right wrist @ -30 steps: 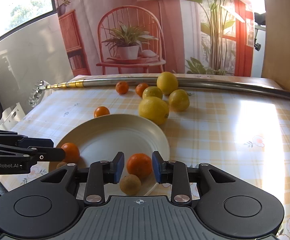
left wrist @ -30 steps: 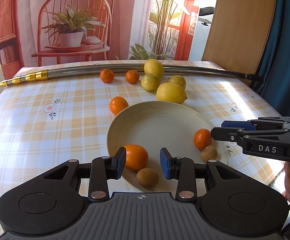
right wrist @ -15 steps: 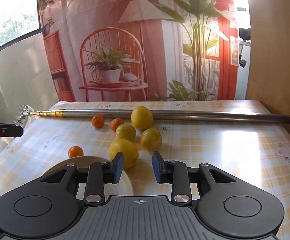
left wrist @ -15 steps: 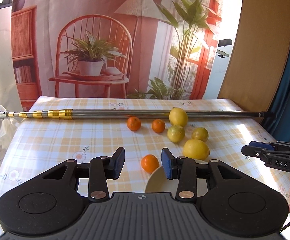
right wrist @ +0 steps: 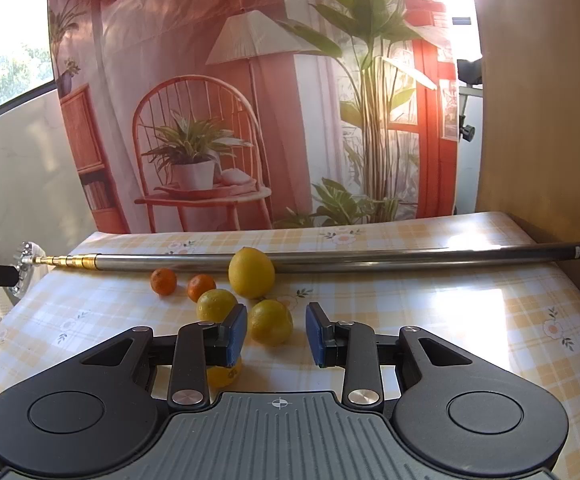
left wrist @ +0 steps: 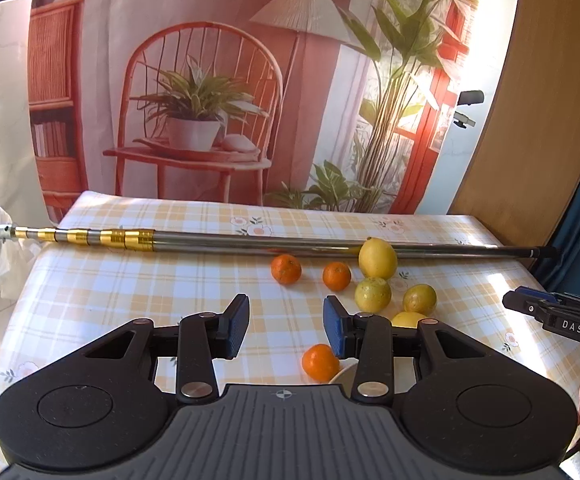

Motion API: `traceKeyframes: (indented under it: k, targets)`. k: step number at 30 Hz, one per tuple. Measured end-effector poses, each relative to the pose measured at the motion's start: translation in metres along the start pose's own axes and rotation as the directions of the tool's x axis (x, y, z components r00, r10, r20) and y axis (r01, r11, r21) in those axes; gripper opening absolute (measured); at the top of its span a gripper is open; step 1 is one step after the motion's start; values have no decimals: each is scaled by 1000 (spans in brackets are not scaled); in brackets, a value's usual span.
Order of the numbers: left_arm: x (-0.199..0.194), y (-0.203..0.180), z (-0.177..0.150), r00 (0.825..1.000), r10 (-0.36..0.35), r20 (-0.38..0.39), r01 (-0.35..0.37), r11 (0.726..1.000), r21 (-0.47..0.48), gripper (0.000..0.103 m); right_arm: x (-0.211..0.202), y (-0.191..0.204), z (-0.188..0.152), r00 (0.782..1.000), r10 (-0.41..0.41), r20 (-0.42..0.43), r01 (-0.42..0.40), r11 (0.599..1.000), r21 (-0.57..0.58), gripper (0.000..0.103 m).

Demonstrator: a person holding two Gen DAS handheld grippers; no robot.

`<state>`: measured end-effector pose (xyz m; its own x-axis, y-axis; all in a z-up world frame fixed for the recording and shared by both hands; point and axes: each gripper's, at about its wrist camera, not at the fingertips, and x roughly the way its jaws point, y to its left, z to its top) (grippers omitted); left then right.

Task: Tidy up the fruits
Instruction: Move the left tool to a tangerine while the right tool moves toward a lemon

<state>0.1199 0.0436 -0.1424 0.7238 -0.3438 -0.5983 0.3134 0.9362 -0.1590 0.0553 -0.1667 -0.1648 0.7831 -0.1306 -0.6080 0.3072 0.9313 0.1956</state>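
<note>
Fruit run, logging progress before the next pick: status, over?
Left gripper open, empty. Right gripper open, lined up on a yellow citrus. Metal pole lies behind the fruit, not blocking.

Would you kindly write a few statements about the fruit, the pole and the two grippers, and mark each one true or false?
1. The left gripper holds a mandarin. False: it is open and empty.
2. The big lemon touches the metal pole. True.
3. The right gripper is open. True.
4. Two small mandarins lie right of the big lemon. False: they lie to its left.
5. The yellow citrus nearest the right gripper is clamped. False: it sits free on the tablecloth.
</note>
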Motion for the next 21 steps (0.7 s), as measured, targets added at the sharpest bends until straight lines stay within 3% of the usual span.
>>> traceKeyframes:
  k: [11,21]
  targets:
    - [75,-9,-14,985,-30,-169,31,1000,3,42,23,-14,-4,999,18,-30,-16,998,66,31]
    - [115,-4,-14,954,-62,-294,27,992,-121,42,33,-21,-8,999,24,-44,-20,996,90,32]
